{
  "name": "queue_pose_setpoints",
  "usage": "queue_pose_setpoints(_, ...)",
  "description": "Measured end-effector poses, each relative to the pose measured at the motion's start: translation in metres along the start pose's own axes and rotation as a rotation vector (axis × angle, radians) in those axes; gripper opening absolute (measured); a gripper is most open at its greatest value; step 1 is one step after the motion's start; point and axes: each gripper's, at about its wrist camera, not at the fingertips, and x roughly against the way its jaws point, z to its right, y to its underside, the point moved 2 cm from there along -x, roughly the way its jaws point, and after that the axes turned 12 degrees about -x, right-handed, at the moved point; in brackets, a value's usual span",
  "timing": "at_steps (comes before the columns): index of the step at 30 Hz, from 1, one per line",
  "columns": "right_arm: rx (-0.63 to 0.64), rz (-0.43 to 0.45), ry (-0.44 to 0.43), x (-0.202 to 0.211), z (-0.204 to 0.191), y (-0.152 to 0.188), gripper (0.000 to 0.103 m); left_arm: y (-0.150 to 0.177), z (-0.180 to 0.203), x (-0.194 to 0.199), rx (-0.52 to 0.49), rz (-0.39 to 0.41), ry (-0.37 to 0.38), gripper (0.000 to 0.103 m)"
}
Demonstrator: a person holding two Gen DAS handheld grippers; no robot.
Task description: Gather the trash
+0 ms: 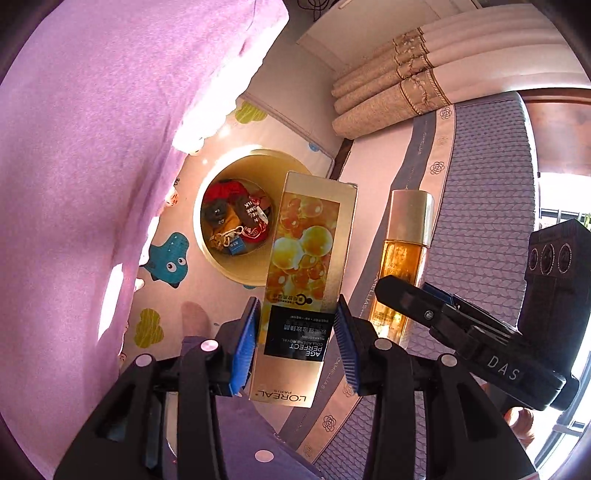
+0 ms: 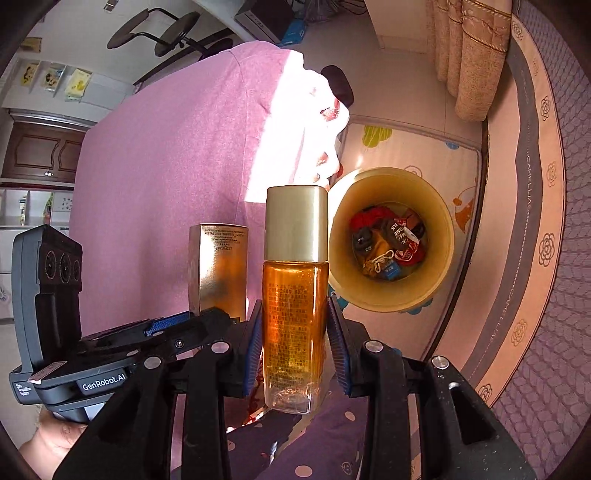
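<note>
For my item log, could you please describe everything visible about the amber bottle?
The amber bottle is a square-sided clear container, glass or plastic, of golden liquid with fine printed text and a tall matte-gold cap. It is clamped upright between the right hand-held gripper's blue pads, held above the floor beside the yellow bin.

Floor covered by pale play mat (image 1: 207,295) with cartoon clouds and blue creature. Beige curtains (image 1: 391,92) with embroidered band hang at far side. Quilted grey-purple mattress (image 2: 532,258) with flower border beside mat. Black office chair (image 2: 162,29) and brown wooden cabinet (image 2: 40,151) behind. Strong sunlight enters.
</note>
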Motion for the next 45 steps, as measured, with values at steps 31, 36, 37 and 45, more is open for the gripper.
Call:
queue_pose_setpoints(31,-0.040,0.024,-0.035,0.019,0.010,-0.029,0.042,-0.026,0.015,0.012,-0.043,0.041,-0.053,0.073)
queue_pose_setpoints(36,0.051,0.003,-0.040,0.020,-0.025,-0.028,0.042,-0.016,-0.002,0.039,-0.002,0.106,-0.071,0.073)
queue_pose_setpoints(37,0.072,-0.005,-0.040,0.019,-0.034,-0.027,0.042,-0.012,-0.008,0.046,0.013,0.121,-0.076,0.073)
queue_pose_setpoints(45,0.299,-0.092,-0.049,-0.004,-0.126,-0.003,0.042,0.039,-0.068,0.098,0.192,0.227,-0.114,0.073)
